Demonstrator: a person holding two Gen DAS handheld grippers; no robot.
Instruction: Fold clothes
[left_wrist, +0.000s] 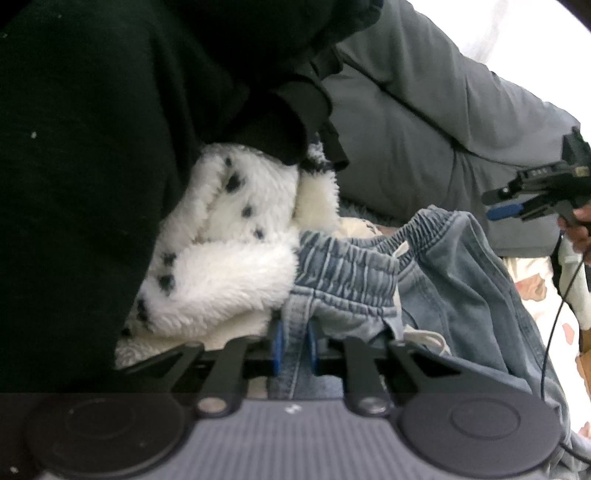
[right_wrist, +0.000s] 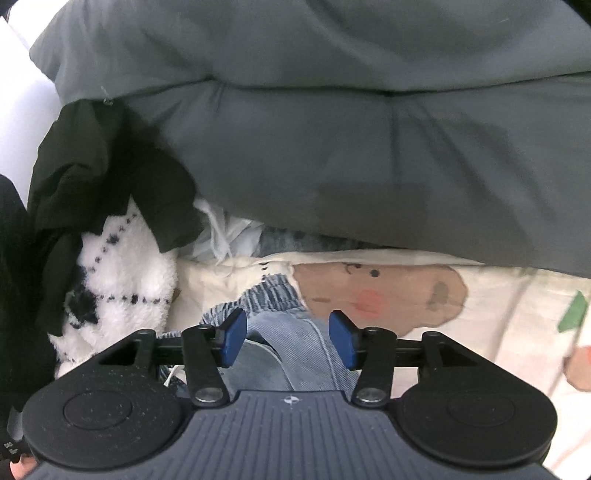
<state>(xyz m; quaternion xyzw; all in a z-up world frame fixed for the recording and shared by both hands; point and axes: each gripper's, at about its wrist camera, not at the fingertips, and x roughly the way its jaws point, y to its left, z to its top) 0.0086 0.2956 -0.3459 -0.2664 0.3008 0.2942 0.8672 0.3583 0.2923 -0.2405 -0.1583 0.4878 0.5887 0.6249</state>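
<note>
**Denim trousers pinched at the waist as folding gets under way**

The left gripper (left_wrist: 294, 341) is clamped on a seam of the denim trousers (left_wrist: 436, 280) just below the elastic waistband (left_wrist: 354, 254), its blue pads pressed close on the fabric. The right gripper (right_wrist: 291, 339) stands with its jaws apart, a strip of the same denim lying between the pads but not pinched. The trousers lie crumpled on a bed sheet (right_wrist: 498, 306) printed with a cartoon bear, touching a white fleece garment with dark spots (left_wrist: 221, 251) on one side. A black garment (left_wrist: 92, 147) drapes over the fleece, and a grey padded quilt (right_wrist: 332, 129) is bunched behind everything.

The step in hand appears to be taking a second hold on the trousers. To do it well, the right gripper should likely close near the waistband, well apart from the left hold, so the garment can be lifted free of the fleece and shaken flat. The risk is catching the sheet beneath.
</note>
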